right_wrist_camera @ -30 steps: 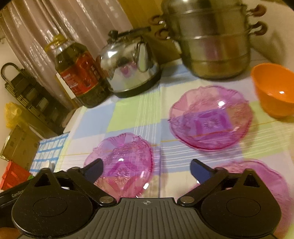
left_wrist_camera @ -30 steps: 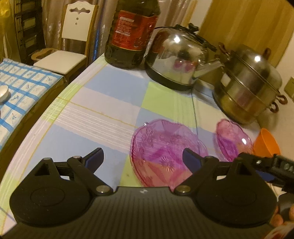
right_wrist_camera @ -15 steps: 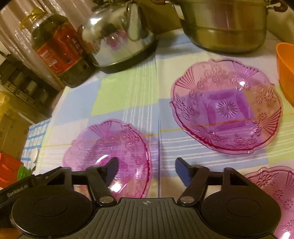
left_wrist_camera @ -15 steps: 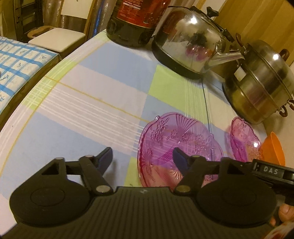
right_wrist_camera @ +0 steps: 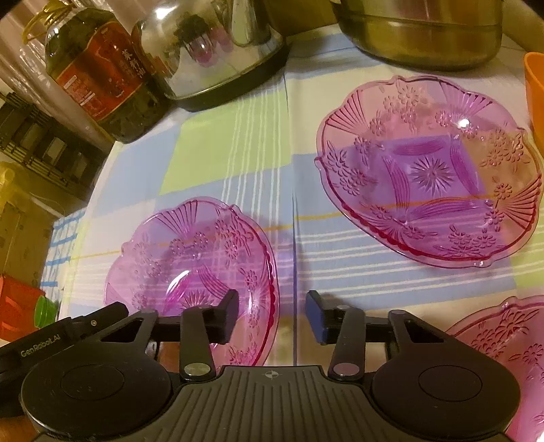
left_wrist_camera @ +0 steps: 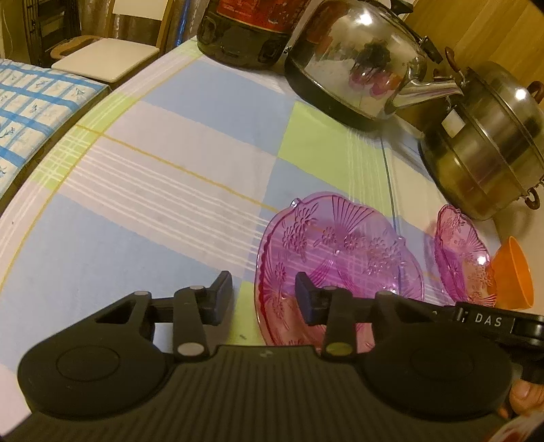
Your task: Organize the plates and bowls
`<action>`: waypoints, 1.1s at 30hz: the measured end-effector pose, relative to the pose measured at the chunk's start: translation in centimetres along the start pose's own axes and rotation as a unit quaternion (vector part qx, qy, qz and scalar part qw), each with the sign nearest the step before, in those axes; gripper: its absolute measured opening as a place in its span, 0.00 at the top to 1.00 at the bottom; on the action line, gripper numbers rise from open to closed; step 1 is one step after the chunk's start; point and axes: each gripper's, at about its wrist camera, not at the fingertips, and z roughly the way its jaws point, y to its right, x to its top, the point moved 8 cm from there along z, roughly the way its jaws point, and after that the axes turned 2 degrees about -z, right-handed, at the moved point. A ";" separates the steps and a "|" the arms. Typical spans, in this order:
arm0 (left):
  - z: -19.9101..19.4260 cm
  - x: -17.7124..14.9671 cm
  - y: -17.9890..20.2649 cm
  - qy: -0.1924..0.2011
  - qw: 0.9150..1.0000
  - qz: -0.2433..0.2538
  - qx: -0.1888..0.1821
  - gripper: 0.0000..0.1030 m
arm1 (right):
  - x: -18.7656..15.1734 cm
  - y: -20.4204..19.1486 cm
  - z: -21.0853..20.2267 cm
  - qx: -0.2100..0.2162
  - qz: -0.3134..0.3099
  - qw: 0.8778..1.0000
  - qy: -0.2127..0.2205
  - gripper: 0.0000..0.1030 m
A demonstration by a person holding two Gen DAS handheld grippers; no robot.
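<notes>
Three pink glass plates lie on the checked tablecloth. The near-left plate (right_wrist_camera: 190, 265) (left_wrist_camera: 340, 251) has both grippers at opposite rims. My left gripper (left_wrist_camera: 263, 299) is open, its jaws straddling that plate's left rim. My right gripper (right_wrist_camera: 272, 316) is open, straddling the same plate's right rim. A larger plate (right_wrist_camera: 428, 170) (left_wrist_camera: 462, 251) lies further back. A third plate (right_wrist_camera: 503, 353) is at the bottom right. An orange bowl (left_wrist_camera: 513, 278) (right_wrist_camera: 535, 95) stands at the right.
A steel kettle (left_wrist_camera: 357, 57) (right_wrist_camera: 210, 44), an oil bottle (right_wrist_camera: 98, 74) (left_wrist_camera: 248, 30) and a steel steamer pot (left_wrist_camera: 486, 149) (right_wrist_camera: 418, 30) stand along the back of the table. The table's left edge (left_wrist_camera: 44, 159) drops to a chair (left_wrist_camera: 105, 61).
Both grippers have moved down and in to the near-left plate and their jaws have narrowed around its rims. The plates have not moved.
</notes>
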 end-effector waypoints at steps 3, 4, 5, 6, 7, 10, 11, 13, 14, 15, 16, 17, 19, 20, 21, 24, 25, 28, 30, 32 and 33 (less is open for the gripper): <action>0.5 -0.1 -0.1 -0.006 1.000 -0.001 0.004 0.70 | 0.2 0.0 0.0 -0.004 -0.003 1.000 0.005 0.65; 0.6 -0.1 -0.1 -0.007 1.000 0.000 0.005 0.71 | 0.3 -0.1 0.2 -0.005 -0.004 1.000 0.006 0.68; 0.7 -0.1 -0.1 -0.006 1.000 0.000 0.006 0.73 | 0.3 -0.1 0.2 -0.004 -0.003 1.000 0.006 0.71; 0.7 -0.2 -0.1 -0.005 1.000 0.000 0.007 0.73 | 0.3 -0.1 0.2 -0.003 -0.002 1.000 0.006 0.73; 0.7 -0.1 -0.1 -0.004 1.000 0.001 0.008 0.76 | 0.3 -0.1 0.2 -0.002 -0.001 1.000 0.005 0.76; 0.6 -0.1 -0.1 0.001 1.000 0.002 0.012 0.82 | 0.3 -0.1 0.3 0.001 0.002 1.000 0.002 0.81; 0.5 -0.1 -0.1 0.002 1.000 0.002 0.013 0.84 | 0.3 -0.1 0.3 0.002 0.003 1.000 0.001 0.83; 0.5 -0.1 -0.1 0.003 1.000 0.002 0.012 0.87 | 0.3 -0.1 0.3 0.002 0.002 1.000 0.001 0.86; 0.5 -0.1 -0.1 0.003 1.000 0.002 0.011 0.89 | 0.3 -0.1 0.3 0.003 0.002 1.000 0.001 0.88; 0.5 -0.1 0.0 0.003 1.000 0.003 0.010 0.90 | 0.3 -0.2 0.3 0.003 0.002 1.000 0.001 0.90; 0.5 -0.1 0.1 0.004 1.000 0.005 0.009 0.91 | 0.3 -0.2 0.2 0.004 0.002 1.000 0.001 0.91; 0.4 -0.1 0.1 0.004 1.000 0.006 0.011 0.91 | 0.3 -0.2 0.2 0.004 0.001 1.000 0.002 0.91; 0.4 -0.1 0.2 0.004 1.000 0.007 0.012 0.91 | 0.3 -0.3 0.2 0.003 0.000 1.000 0.001 0.91; 0.4 -0.1 0.2 0.004 1.000 0.008 0.013 0.91 | 0.3 -0.3 0.2 0.003 -0.001 1.000 0.001 0.91; 0.4 -0.1 0.3 0.004 1.000 0.010 0.013 0.91 | 0.3 -0.3 0.2 0.002 -0.001 1.000 0.002 0.91; 0.3 -0.1 0.5 0.005 1.000 0.012 0.012 0.91 | 0.6 -0.4 -0.1 0.001 -0.002 1.000 0.009 0.92; 0.1 0.0 0.5 0.006 1.000 0.012 0.011 0.91 | 0.6 -0.5 -0.3 0.001 -0.003 1.000 0.012 0.92; -0.5 0.3 0.7 0.014 1.000 0.012 0.007 0.91 | 0.9 -0.8 -1.0 0.002 -0.005 1.000 0.020 0.93; -1.0 0.4 0.9 0.019 1.000 0.012 0.004 0.91 | 1.1 -1.0 -1.5 0.004 -0.007 1.000 0.026 0.93; -1.4 0.5 1.1 0.022 1.000 0.010 0.001 0.91 | 1.2 -1.2 -2.2 0.005 -0.010 0.999 0.034 0.93; -1.6 0.5 1.3 0.024 1.000 0.009 -0.001 0.91 | 1.2 -1.3 -2.6 0.005 -0.011 0.999 0.038 0.93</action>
